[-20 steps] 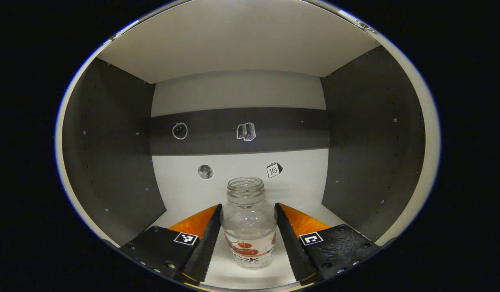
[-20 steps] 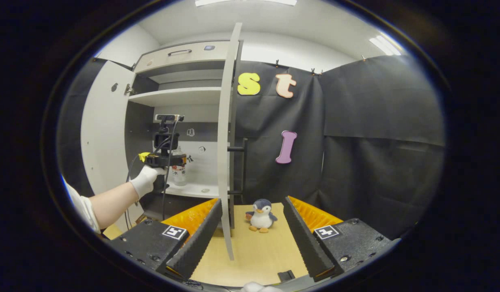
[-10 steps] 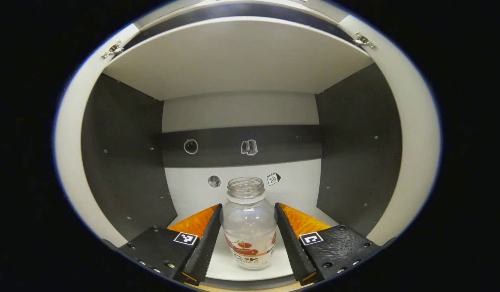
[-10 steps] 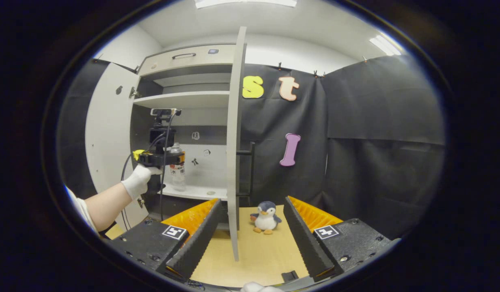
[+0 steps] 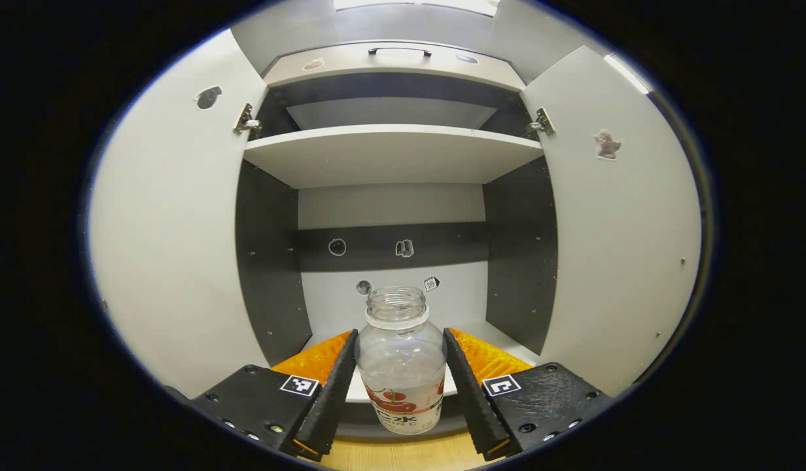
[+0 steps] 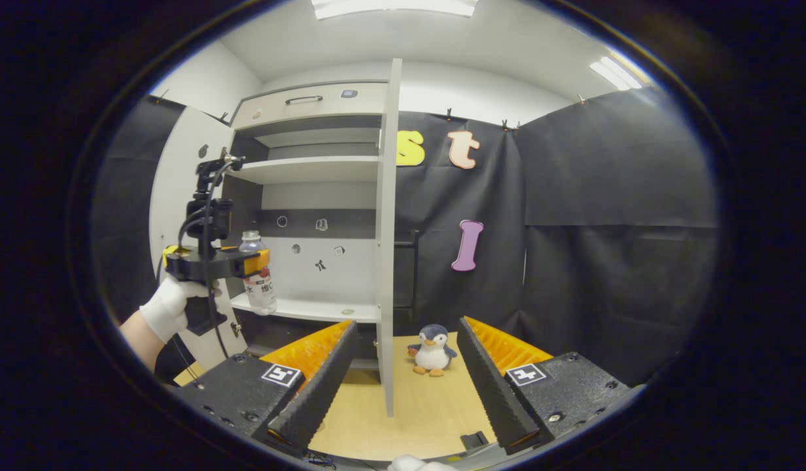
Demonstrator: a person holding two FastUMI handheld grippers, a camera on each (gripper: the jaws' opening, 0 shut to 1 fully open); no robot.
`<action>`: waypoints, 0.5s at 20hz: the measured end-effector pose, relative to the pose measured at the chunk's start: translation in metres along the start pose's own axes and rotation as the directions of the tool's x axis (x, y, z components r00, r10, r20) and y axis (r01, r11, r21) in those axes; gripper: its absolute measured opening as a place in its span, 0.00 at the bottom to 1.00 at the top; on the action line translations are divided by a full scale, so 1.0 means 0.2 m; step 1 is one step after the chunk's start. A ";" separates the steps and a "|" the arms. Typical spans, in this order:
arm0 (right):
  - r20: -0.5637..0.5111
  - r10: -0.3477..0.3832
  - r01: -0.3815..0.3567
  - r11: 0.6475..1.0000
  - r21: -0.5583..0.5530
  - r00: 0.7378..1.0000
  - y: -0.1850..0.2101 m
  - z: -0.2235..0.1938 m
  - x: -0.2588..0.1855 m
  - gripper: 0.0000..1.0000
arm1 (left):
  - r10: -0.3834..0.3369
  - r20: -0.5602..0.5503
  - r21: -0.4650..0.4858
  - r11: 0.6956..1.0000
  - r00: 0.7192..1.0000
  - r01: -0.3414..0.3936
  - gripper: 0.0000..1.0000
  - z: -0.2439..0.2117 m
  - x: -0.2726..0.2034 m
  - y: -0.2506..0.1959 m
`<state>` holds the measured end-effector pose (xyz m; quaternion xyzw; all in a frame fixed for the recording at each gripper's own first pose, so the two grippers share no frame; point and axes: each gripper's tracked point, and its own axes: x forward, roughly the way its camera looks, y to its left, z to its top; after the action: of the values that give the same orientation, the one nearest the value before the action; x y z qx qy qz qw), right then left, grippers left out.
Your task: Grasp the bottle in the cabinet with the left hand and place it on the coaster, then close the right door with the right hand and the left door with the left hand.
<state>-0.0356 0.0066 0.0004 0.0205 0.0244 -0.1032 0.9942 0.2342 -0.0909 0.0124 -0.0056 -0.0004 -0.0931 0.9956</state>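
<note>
My left gripper (image 5: pixel 400 379) fingers clamp clear uncapped plastic bottle (image 5: pixel 401 366); right gripper (image 6: pixel 406 386) fingers spread, empty. Risk: bottle slips if I tilt.

bottle (image 5: pixel 401 366) drawn out of cabinet (image 5: pixel 390 154) by left hand-held gripper (image 5: pixel 400 386), now before shelf edge

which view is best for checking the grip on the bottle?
Left gripper view: the bottle sits close up, pinched between both fingers of the left hand-held gripper. Right gripper view shows it small, far off, in front of the cabinet.
</note>
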 end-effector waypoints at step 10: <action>0.001 0.030 -0.030 1.000 -0.002 1.000 -0.17 -0.07 -0.10 0.99 | -0.025 -0.091 -0.010 1.000 0.996 0.024 0.76 -0.52 -0.44 -0.17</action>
<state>-0.0618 -0.0218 -0.0140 0.0200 0.0235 -0.0884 0.9956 0.1413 -0.1081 -0.0916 -0.0058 0.0454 -0.1053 0.9934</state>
